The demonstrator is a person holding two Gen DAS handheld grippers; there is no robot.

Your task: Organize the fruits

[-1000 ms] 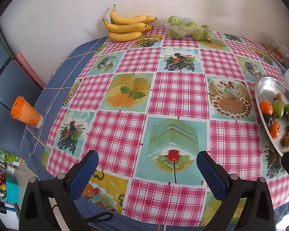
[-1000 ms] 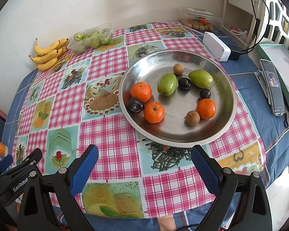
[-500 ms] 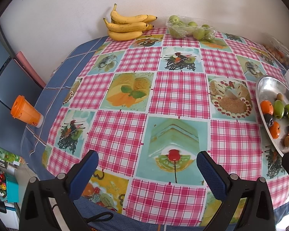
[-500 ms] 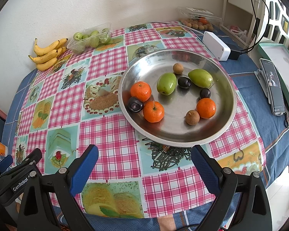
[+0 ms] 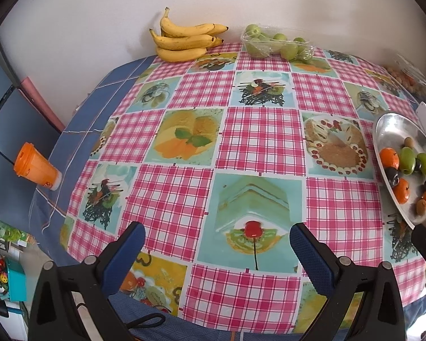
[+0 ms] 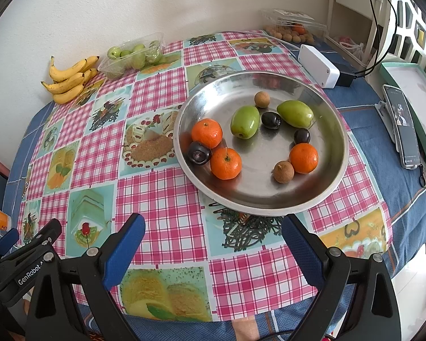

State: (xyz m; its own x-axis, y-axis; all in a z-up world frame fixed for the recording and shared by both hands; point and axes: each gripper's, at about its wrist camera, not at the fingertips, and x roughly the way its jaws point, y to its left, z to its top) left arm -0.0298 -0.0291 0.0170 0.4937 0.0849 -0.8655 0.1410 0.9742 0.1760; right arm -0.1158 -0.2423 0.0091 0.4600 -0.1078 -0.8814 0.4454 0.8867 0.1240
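Observation:
A round steel plate [image 6: 321, 193] sits on the checked tablecloth and holds three oranges [image 6: 206, 133], two green fruits [image 6: 244, 121], three dark plums [image 6: 270, 120] and two small brown fruits [image 6: 283, 172]. The same plate [image 5: 389, 130] shows at the right edge of the left wrist view. My right gripper [image 6: 213, 244] hangs open near the table's front edge, short of the plate, holding nothing. My left gripper [image 5: 217, 251] is open too, over the cloth to the plate's left. Its black body [image 6: 22, 258] appears at lower left in the right wrist view.
Bananas [image 5: 184, 38] and a clear tub of green fruit [image 5: 275, 44] lie by the wall. A box of small brown fruit [image 6: 294, 29], a white power block [image 6: 318, 65] and a phone [image 6: 403, 126] stand to the right. An orange cup [image 5: 35, 167] is off the left edge.
The left view has shifted slightly, so the plate sits a little further right in it. The right gripper and the fruits have not moved.

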